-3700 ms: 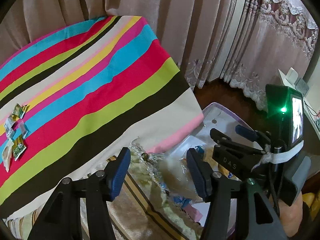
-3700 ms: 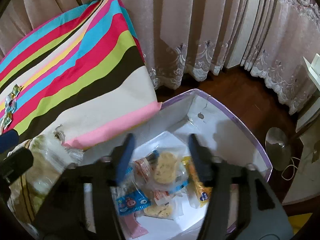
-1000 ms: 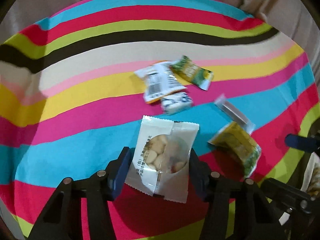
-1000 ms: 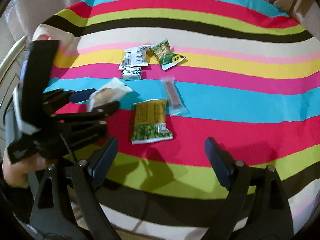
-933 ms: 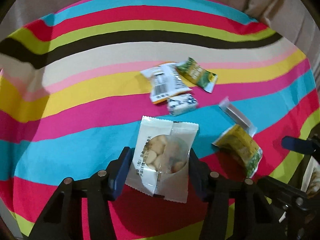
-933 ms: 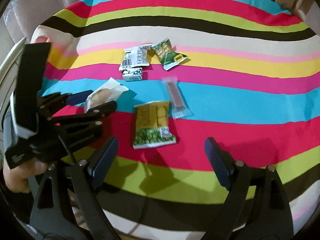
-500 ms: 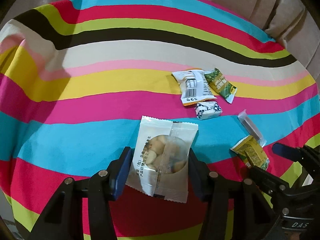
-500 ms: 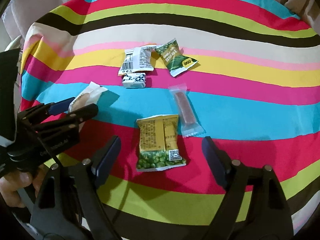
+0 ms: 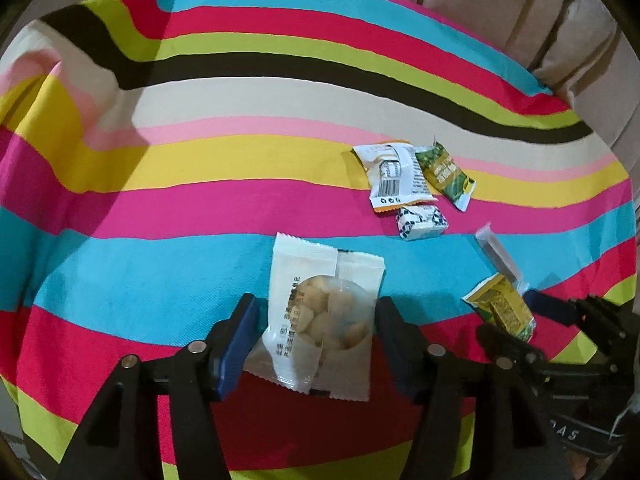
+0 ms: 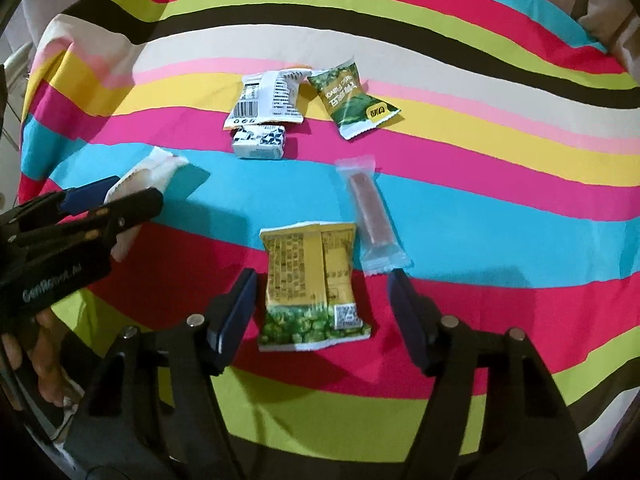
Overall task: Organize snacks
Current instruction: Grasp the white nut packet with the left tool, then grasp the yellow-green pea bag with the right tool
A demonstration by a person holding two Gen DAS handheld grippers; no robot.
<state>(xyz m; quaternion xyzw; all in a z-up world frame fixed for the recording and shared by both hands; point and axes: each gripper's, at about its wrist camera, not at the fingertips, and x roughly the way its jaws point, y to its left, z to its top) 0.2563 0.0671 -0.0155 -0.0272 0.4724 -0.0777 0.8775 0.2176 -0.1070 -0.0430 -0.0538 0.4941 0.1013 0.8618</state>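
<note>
My left gripper is shut on a white nut packet and holds it above the striped cloth; it also shows in the right wrist view. My right gripper is open, its jaws on either side of a yellow-green pea packet lying on the cloth. Beyond it lie a clear-wrapped brown bar, a green packet, a white barcode packet and a small patterned white packet.
The striped cloth covers the whole surface and drops away at the near edge. Beige curtains hang behind it. A hand holds the left gripper at the far left of the right wrist view.
Both grippers have moved from the storage box to the striped cloth. In the last second the right gripper came down around the pea packet. The left gripper keeps hold of the nut packet.
</note>
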